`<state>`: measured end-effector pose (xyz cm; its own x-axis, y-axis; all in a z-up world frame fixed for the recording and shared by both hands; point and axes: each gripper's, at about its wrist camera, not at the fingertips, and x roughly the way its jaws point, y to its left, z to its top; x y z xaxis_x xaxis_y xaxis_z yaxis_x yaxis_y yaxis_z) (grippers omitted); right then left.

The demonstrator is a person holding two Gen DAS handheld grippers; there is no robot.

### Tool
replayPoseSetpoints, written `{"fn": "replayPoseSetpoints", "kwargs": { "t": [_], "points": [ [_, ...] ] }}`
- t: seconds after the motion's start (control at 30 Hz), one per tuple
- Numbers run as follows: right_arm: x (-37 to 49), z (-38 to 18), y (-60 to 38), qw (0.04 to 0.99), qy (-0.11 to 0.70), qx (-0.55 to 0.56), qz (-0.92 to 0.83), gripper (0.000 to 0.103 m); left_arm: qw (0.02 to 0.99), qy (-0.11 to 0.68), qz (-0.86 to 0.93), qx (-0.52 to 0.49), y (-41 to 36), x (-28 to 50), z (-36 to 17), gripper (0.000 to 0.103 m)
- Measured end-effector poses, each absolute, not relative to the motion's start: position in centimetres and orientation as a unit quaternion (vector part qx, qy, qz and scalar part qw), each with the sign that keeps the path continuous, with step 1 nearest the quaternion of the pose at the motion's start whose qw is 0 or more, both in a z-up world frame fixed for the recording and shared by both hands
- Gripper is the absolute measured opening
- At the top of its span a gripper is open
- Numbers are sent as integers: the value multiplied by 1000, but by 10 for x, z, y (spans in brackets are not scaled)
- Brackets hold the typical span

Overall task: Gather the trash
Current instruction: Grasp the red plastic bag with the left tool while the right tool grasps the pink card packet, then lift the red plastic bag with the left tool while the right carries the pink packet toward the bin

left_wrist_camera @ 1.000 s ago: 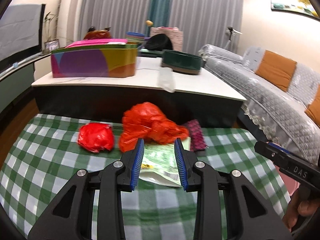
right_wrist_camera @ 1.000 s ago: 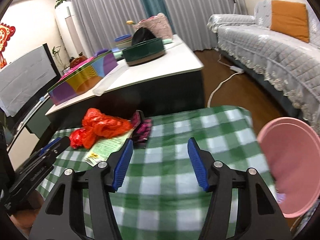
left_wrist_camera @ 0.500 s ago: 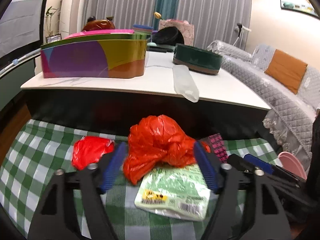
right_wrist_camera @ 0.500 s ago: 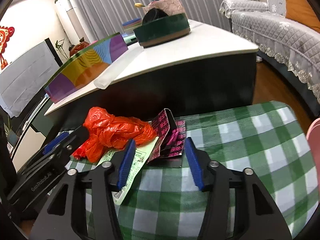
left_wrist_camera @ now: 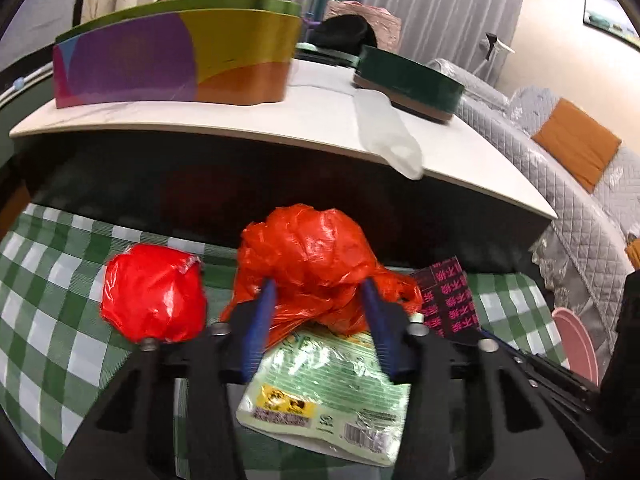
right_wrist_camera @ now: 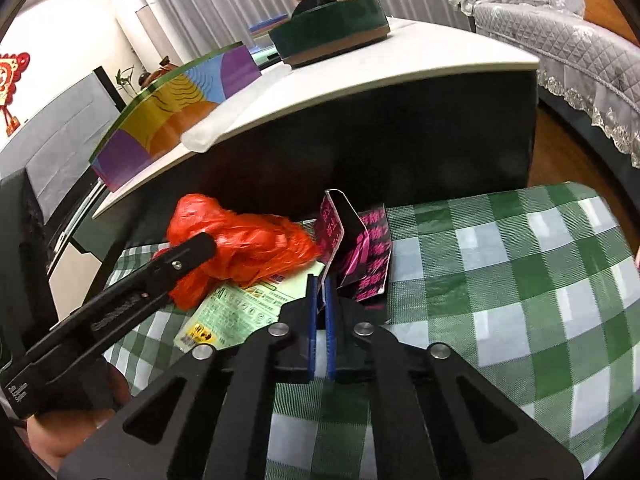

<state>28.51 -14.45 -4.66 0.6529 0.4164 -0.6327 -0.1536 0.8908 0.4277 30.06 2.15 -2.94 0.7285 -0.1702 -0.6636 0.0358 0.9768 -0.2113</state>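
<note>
On the green checked cloth (left_wrist_camera: 48, 340) lie a crumpled orange plastic bag (left_wrist_camera: 316, 256), a red wrapper ball (left_wrist_camera: 154, 300), a pale green packet (left_wrist_camera: 332, 392) and a black-and-pink box (left_wrist_camera: 450, 300). My left gripper (left_wrist_camera: 318, 292) is open, its fingers on either side of the orange bag's lower part. In the right wrist view the orange bag (right_wrist_camera: 248, 240) lies left of the black-and-pink box (right_wrist_camera: 360, 256), with the green packet (right_wrist_camera: 240, 308) in front. My right gripper (right_wrist_camera: 319, 284) is shut on the lower edge of the box's raised flap.
A white-topped coffee table (left_wrist_camera: 280, 120) stands just behind the cloth with a colourful tin (left_wrist_camera: 176, 60), a green round box (left_wrist_camera: 408, 80) and a clear bottle (left_wrist_camera: 388, 132). A pink bin (left_wrist_camera: 576, 344) is at the right. A grey sofa (left_wrist_camera: 580, 168) stands beyond.
My left gripper moved forward and its fingers now flank the orange bag. My right gripper moved in and closed on the flap of the black-and-pink box.
</note>
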Motion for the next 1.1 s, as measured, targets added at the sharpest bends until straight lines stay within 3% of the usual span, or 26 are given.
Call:
{"fn": "replayPoseSetpoints", "kwargs": {
  "t": [0.1,0.17,0.7,0.73,0.83,0.97,1.1],
  "points": [
    [275,-39,-150,896,383,163,155,2,924,370,-63,-80,15,292,-26,24],
    [266,-36,-156,897,383,161,152,2,921,376,-68,-72,12,285,-26,1],
    [185,-21,-210,914,358,152,118,2,935,345,-62,-55,-1,233,-11,1],
    [185,-23,-211,914,359,148,118,2,936,343,-60,-51,-2,234,-11,6],
    [188,-28,-213,915,359,144,117,2,941,333,-40,-44,-2,242,-14,54],
    [198,-36,-216,916,358,142,115,2,943,329,-13,-49,1,264,-22,74],
    [207,-42,-219,916,360,137,112,2,941,332,8,-59,4,287,-29,79]
  ]
}}
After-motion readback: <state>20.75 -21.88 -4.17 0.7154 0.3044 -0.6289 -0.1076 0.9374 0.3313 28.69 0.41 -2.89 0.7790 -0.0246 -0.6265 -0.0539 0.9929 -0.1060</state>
